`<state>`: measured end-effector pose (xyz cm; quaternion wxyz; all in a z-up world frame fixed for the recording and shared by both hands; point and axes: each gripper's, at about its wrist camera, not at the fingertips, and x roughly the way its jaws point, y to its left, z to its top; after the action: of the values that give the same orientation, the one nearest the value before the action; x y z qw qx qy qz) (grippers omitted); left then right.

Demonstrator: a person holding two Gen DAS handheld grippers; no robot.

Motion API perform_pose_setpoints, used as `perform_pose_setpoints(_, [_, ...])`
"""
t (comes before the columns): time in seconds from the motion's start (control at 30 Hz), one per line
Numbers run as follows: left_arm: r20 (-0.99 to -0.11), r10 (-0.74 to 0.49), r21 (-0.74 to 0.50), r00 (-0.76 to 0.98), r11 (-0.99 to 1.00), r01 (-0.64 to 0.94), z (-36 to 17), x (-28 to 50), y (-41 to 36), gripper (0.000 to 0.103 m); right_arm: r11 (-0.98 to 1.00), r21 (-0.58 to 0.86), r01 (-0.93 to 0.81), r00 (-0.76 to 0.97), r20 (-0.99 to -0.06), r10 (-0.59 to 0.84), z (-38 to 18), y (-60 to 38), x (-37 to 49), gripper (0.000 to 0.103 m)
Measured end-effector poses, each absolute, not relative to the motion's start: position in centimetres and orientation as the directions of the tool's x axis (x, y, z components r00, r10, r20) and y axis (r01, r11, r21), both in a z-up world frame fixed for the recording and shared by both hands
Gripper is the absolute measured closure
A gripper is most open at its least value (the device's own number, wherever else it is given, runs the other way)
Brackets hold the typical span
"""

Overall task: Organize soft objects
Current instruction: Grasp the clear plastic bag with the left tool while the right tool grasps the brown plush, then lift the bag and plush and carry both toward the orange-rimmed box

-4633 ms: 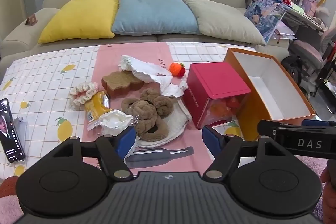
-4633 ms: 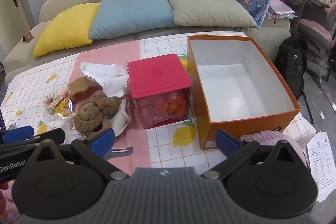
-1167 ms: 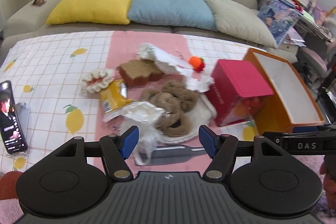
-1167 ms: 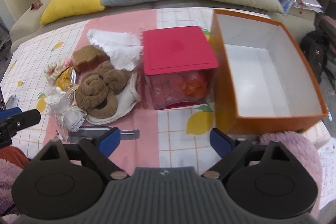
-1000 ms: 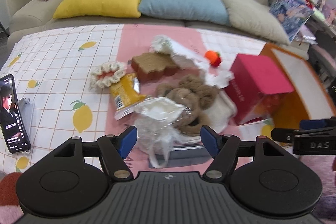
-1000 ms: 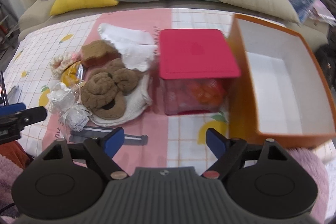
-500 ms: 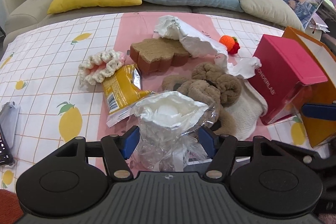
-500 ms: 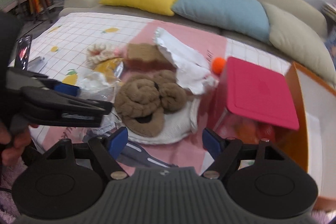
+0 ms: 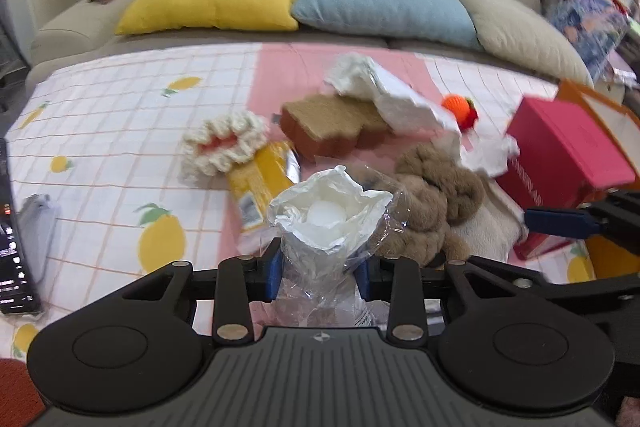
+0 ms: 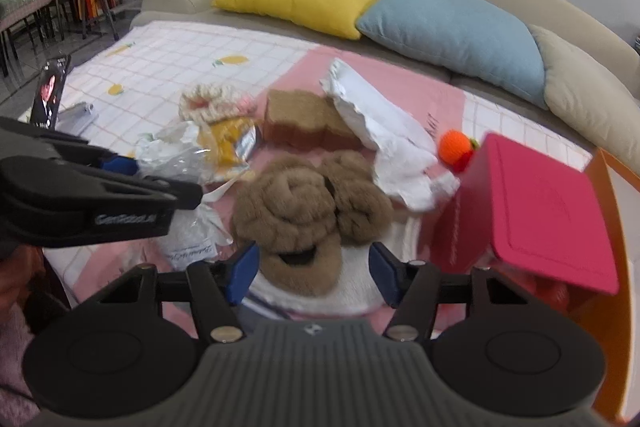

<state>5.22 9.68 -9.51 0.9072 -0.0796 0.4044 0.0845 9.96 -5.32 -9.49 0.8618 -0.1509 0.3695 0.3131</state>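
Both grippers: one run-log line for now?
left gripper: closing around clear plastic bag | right gripper: closing, empty, over brown plush

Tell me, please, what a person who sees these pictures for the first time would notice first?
Probably the crinkly clear bag with white filling, right in front, between the blue pads of the left gripper, whose jaws are closing on it. Next, the brown plush toy lying on a white cloth mid-table, with the right gripper closing around its near end. The bright pink lidded box stands to its right.
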Motion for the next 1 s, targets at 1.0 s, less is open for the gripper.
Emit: perform_pose_setpoints(1.0, [-0.763,0.149,-0.044,0.629,0.959,-0.281,-9.3,5.0,10.5,0.063,0.735,-0.007,-0.678,0.411,-0.832,0.371,-15.5,0.4,13.6,0.056])
